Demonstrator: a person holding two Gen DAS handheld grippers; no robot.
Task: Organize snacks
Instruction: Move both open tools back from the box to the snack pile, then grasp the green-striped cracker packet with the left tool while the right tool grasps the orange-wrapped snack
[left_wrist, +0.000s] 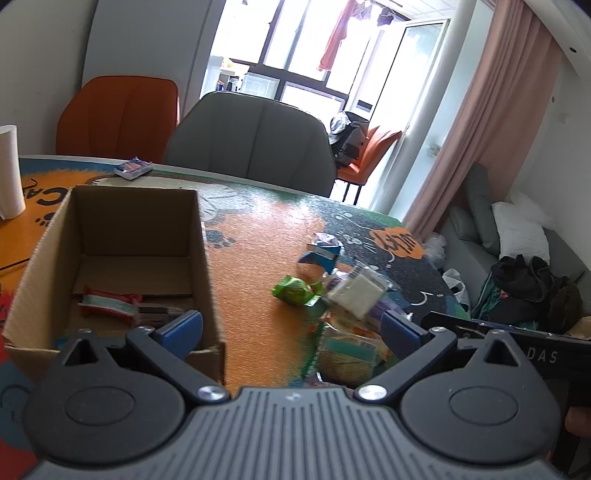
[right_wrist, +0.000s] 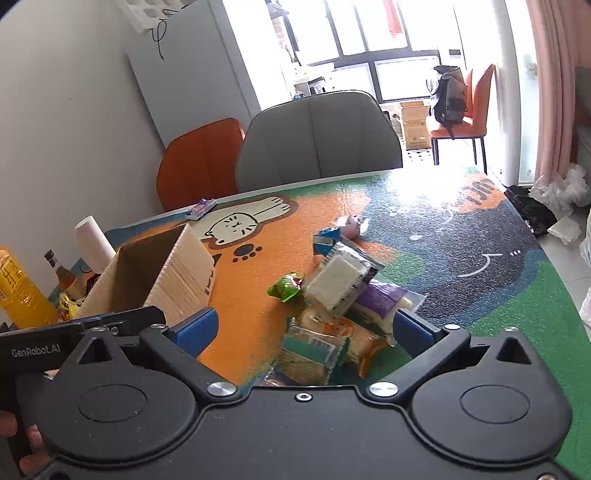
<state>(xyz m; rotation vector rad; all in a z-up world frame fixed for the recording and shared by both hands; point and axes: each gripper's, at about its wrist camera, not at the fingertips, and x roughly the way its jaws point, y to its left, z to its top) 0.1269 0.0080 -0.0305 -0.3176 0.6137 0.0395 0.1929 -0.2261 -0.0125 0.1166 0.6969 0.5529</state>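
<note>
While both claws gape empty, left claw (left_wrist: 291, 328) and right claw (right_wrist: 304, 328) hover over snacks (right_wrist: 332, 295) mid-tabletop; box (left_wrist: 122, 236) near left edge. Step: picking. Next: descend, pinch one packet.

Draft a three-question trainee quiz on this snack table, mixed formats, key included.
1. True or false: the cardboard box already holds a snack.
2. The green packet lies: A) in the box, B) on the table mat, C) between shut tongs.
3. Fill in: the right tongs stand ____ above the snack pile.

Key: 1 true, a red-and-white wrapper lies on its floor. 2 B. 3 open.
</note>
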